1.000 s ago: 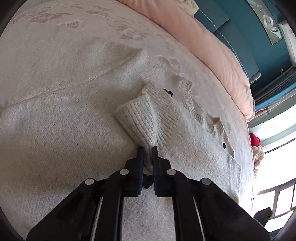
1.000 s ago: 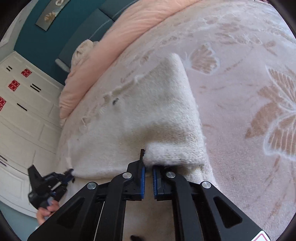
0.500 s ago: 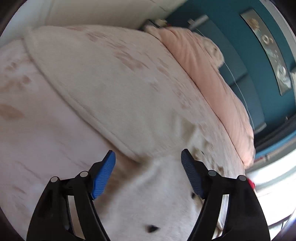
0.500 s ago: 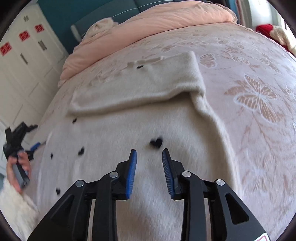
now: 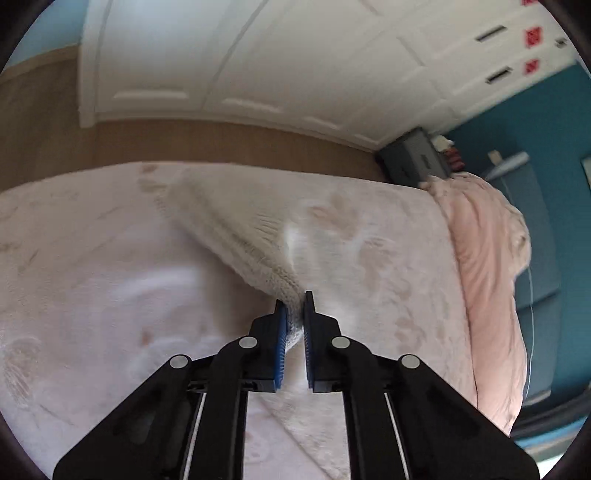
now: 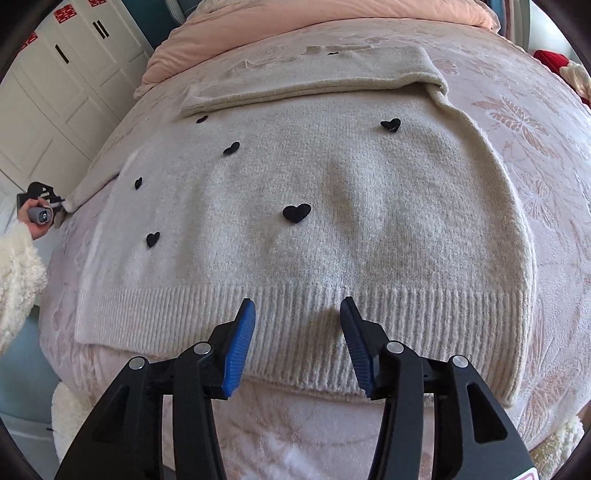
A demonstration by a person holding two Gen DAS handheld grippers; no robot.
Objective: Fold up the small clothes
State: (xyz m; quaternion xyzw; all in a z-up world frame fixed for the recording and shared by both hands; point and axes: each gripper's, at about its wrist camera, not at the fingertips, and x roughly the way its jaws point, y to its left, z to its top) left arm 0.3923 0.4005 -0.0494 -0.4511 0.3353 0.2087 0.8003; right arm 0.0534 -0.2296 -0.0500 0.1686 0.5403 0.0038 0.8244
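— Jaws on the right gripper are spreading, blue pads apart with nothing pinched; a second ago they were clamped on a folded edge of the sweater. They hang just over the ribbed hem now.

— And the left gripper?

— Pressed together on a ribbed cuff of the cream sweater. It held a cuff a second ago too, sprang wide in between, and now pinches again. In the left wrist view the sleeve stretches away from the pads, lifted off the bed.

— Where does the garment lie?

— Flat on the pink bedspread, front up, black heart patches scattered over it. One sleeve is already folded across the chest; earlier the right gripper was laying it there.

— Farther off?

— At the left edge of the right wrist view, the person's hand in a fluffy white cuff grips the other tool at the sweater's side. Beyond lie a pink duvet, white wardrobe doors and a teal wall.
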